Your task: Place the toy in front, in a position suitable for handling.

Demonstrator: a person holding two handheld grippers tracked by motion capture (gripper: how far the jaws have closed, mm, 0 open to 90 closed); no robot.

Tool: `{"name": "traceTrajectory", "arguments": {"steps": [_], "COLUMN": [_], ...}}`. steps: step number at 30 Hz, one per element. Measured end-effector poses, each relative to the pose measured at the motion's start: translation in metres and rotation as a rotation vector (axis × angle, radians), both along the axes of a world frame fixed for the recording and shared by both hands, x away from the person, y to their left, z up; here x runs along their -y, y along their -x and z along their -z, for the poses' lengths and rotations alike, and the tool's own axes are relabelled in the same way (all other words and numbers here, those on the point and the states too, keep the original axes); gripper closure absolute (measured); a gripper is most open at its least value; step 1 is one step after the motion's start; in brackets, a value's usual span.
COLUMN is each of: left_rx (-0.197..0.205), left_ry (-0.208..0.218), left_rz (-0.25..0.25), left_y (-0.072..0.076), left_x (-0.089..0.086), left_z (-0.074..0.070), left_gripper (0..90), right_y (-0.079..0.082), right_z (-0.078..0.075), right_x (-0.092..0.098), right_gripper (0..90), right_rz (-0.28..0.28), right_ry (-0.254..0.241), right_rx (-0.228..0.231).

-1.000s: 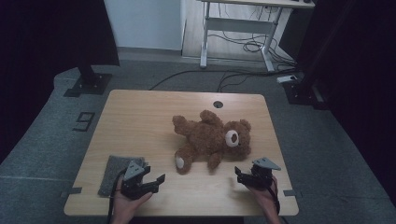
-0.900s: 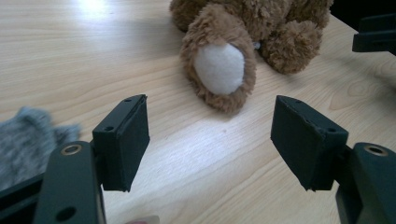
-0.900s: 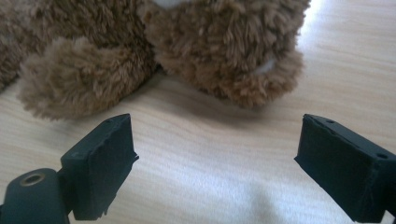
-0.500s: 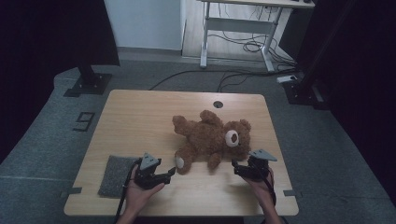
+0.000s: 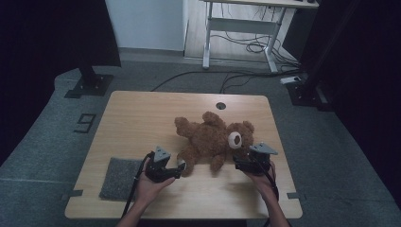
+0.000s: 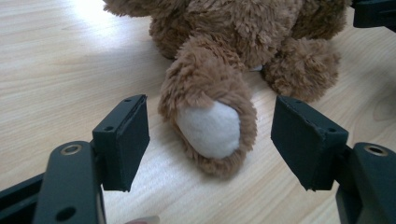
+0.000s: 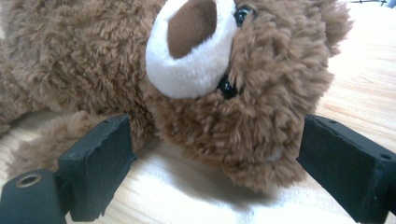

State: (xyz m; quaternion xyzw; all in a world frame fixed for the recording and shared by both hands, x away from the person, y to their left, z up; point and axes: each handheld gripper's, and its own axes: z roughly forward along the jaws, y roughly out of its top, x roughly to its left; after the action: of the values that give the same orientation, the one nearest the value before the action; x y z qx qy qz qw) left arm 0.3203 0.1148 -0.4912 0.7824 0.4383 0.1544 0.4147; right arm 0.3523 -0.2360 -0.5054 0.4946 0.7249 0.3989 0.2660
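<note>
1. Two open hand-held grippers approach the teddy bear (image 5: 213,139) lying mid-bench (image 5: 142,113), gripping nothing.
2. Left hand-held gripper (image 6: 210,140) straddles its foot; right hand-held gripper (image 7: 210,161), jaws just widening, flanks its head.
3. Next, likely: close both.

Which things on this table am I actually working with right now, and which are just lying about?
In the job:
- fluffy brown plush teddy bear
- left gripper, open at the bear's white-soled foot
- right gripper, open at the bear's head

Lying about:
- flat grey felt pad
- light wooden table
</note>
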Motion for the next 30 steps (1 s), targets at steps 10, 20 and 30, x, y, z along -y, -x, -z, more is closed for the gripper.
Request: {"name": "traceTrajectory", "arguments": {"steps": [10,20,30], "left_rx": [-0.009,-0.029,-0.05], "left_ry": [-0.018,-0.037,-0.056], "left_rz": [0.015,0.023,0.018], "left_y": [-0.015,-0.027,-0.038], "left_x": [0.014,0.027,0.039], "left_z": [0.0,0.01,0.022], "left_gripper": [27.5,27.1,26.7], "right_y": [-0.014,-0.03,-0.037], "right_z": [-0.003,0.001,0.01], "right_x": [0.004,0.011,0.014], "right_gripper": [7.9,1.8,0.0], "right_rz": [0.005,0.003,-0.002], "right_ry": [-0.013,-0.033,-0.055], "right_rx": [-0.018,-0.049,-0.076]}}
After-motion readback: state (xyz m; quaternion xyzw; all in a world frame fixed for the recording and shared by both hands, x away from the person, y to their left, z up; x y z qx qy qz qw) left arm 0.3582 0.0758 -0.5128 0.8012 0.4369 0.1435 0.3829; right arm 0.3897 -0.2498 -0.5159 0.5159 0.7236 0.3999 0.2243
